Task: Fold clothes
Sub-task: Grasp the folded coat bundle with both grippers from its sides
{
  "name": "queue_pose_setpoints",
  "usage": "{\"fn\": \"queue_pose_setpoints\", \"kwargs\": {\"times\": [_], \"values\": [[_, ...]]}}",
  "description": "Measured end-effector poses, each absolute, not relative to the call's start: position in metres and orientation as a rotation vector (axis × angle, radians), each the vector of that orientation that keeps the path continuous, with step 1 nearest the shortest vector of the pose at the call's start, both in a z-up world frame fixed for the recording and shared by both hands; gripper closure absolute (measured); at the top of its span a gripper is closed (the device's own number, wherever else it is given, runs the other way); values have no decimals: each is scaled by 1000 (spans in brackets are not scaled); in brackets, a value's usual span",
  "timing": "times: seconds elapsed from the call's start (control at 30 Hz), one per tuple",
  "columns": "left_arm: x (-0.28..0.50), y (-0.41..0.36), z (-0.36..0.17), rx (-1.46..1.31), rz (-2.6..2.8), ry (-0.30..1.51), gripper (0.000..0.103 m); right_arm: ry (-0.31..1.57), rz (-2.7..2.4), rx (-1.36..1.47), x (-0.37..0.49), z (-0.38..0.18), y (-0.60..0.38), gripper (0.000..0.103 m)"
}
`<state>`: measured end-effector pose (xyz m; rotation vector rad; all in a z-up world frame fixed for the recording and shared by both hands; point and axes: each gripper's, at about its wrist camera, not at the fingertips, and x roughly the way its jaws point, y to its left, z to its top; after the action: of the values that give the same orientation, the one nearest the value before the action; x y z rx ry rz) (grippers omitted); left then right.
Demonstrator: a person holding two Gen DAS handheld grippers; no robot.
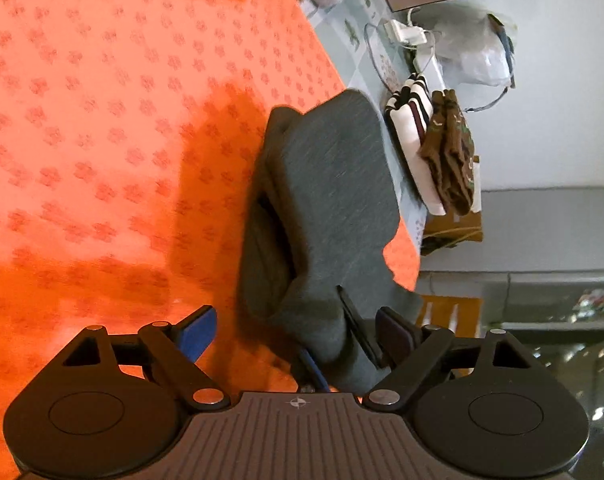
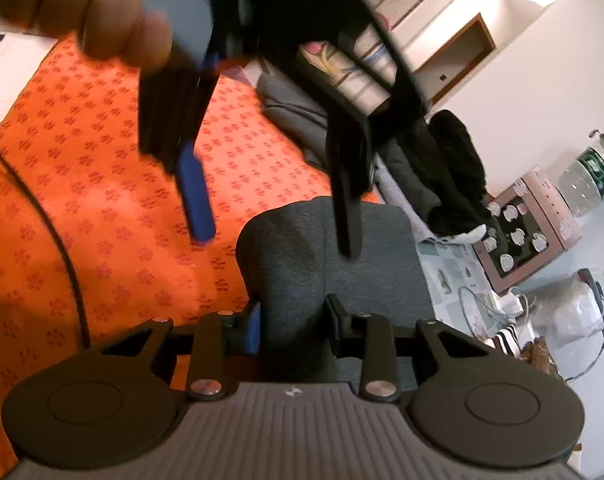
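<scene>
Grey garment (image 2: 333, 264) folded near the orange bedspread's (image 1: 102, 120) edge, clamped by right gripper (image 2: 294, 324); left gripper (image 2: 274, 216) spread apart above, blurred, covering part

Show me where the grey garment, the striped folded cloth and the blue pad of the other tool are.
grey garment (image 1: 333, 184): left wrist view, middle of its flat folded top.
striped folded cloth (image 1: 411, 120): left wrist view, its upper striped end.
blue pad of the left tool (image 2: 196, 200): right wrist view, lower half of the pad.

left gripper (image 2: 274, 236) blurred, perhaps motion, hand (image 2: 82, 4) cropped
</scene>
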<state>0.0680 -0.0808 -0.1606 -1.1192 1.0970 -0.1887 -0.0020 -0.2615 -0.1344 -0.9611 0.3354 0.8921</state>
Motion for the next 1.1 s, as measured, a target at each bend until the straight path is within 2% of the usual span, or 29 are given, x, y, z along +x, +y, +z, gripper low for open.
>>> {"fn": "queue_pose_setpoints", "kwargs": {"times": [0.1,0.17,0.2,0.33,0.4,0.47,0.5,0.53,1.0,1.07,1.1], "values": [[81,-91,-168,-1137,-191,1103,18,334,880,-952,-4,-132,-264,66],[90,-97,-172,-1137,-194,1110,29,333,872,-946,-5,-130,-266,66],[92,-98,-175,-1147,-197,1111,30,336,865,-945,-6,-130,-268,66],[95,-99,-180,-1193,-173,1106,52,356,832,-950,-8,-134,-276,67],[96,-100,-176,-1176,-171,1109,56,366,815,-952,-10,-137,-280,66],[98,-102,-172,-1160,-169,1112,62,376,798,-954,-11,-139,-284,58],[99,-101,-171,-1160,-168,1116,62,381,790,-956,-12,-140,-286,37],[100,-101,-170,-1165,-166,1122,62,386,781,-957,-13,-141,-288,22],[114,-95,-158,-1241,-161,1172,62,473,611,-1006,14,-173,-337,22],[116,-95,-156,-1246,-164,1175,63,486,584,-1014,20,-179,-345,23],[117,-96,-155,-1240,-166,1175,63,492,579,-1021,21,-180,-347,30]]}}
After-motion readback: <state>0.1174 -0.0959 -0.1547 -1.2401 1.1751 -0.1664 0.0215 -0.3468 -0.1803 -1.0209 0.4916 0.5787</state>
